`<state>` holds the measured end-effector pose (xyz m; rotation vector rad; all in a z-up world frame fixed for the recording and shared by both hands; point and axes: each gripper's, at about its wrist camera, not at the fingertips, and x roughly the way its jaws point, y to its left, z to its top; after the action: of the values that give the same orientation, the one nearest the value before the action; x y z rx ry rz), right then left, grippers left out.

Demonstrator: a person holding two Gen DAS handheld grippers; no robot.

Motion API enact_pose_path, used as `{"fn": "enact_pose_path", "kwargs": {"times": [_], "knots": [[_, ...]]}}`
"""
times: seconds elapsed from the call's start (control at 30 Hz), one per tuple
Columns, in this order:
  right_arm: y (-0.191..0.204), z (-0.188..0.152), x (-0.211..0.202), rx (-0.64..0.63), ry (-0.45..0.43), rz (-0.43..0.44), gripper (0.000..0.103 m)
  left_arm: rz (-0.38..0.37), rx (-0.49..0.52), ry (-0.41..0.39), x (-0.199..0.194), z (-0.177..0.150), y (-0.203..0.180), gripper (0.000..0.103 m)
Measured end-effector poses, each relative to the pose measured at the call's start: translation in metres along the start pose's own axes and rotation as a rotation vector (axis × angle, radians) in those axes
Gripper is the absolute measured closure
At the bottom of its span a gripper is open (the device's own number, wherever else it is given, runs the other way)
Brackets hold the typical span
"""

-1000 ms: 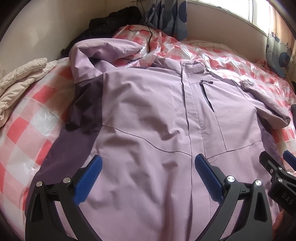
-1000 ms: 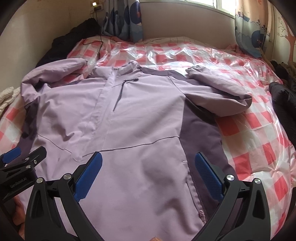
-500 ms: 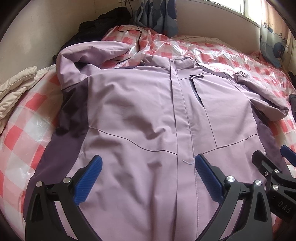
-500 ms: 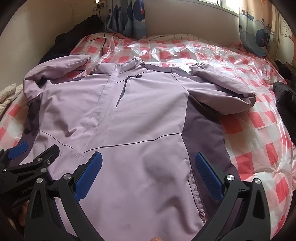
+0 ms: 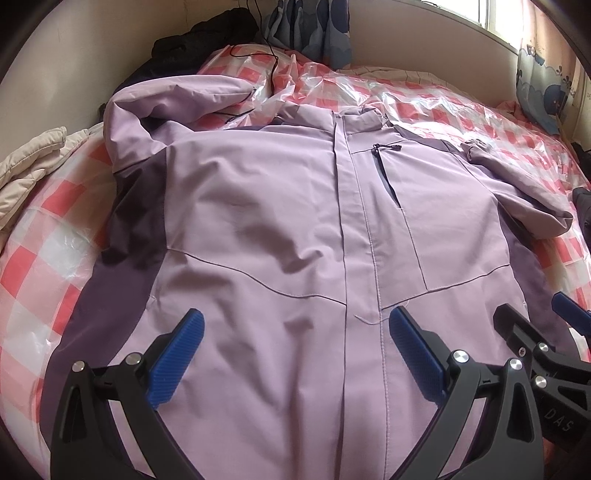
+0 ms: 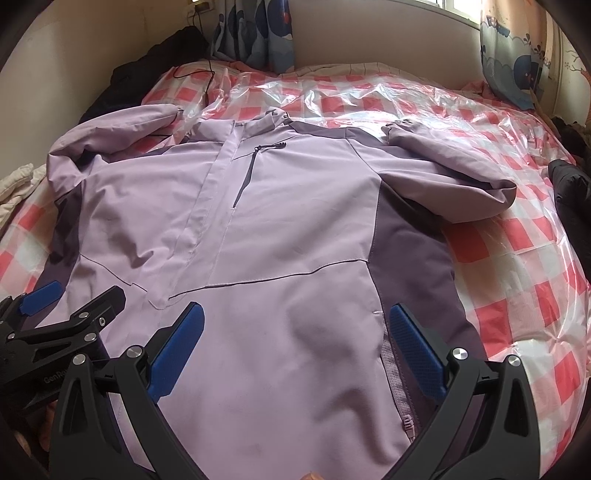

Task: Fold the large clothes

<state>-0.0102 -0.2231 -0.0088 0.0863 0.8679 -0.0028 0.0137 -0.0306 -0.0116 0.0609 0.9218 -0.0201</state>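
Note:
A large lilac jacket (image 5: 280, 221) (image 6: 258, 229) with dark purple side panels lies face up and spread flat on the bed. One sleeve (image 5: 177, 99) is bent upward at the left, the other sleeve (image 6: 454, 173) lies out to the right. Over the lower front of the jacket hovers my left gripper (image 5: 295, 332), open, with nothing between its blue pads. My right gripper (image 6: 295, 328) is open too, above the hem near the right side panel. Each gripper shows at the edge of the other's view: the right gripper (image 5: 535, 332), the left gripper (image 6: 74, 306).
The bed has a red and white check cover (image 6: 517, 277) under clear plastic sheeting. A beige quilted garment (image 5: 29, 162) lies at the left edge. Dark clothes (image 5: 199, 48) and a black cable (image 5: 273, 62) sit at the head, another dark garment (image 6: 569, 188) at the right. Walls and curtains (image 6: 258, 33) stand behind.
Both grippers have drawn back and lifted a little, so more of the jacket shows in each view. Both stay open and the jacket has not moved.

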Motion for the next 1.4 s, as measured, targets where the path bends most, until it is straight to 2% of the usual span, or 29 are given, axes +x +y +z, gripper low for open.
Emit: {"fn": "enact_pose_path", "kwargs": {"times": [0.53, 0.87, 1.03, 1.4], "knots": [[-0.016, 0.001, 0.006, 0.045, 0.001, 0.002, 0.006, -0.042, -0.027, 0.024, 0.009, 0.008, -0.011, 0.007], [-0.024, 0.005, 0.001, 0.043, -0.035, -0.045, 0.006, -0.065, -0.033, 0.021, 0.012, 0.015, -0.022, 0.007], [-0.031, 0.009, -0.005, 0.043, -0.081, -0.037, 0.006, -0.079, -0.035, 0.02, 0.013, 0.019, -0.026, 0.007], [-0.037, 0.021, -0.003, -0.008, -0.054, -0.092, 0.006, -0.077, -0.046, 0.002, 0.01, 0.024, -0.025, 0.007]]}}
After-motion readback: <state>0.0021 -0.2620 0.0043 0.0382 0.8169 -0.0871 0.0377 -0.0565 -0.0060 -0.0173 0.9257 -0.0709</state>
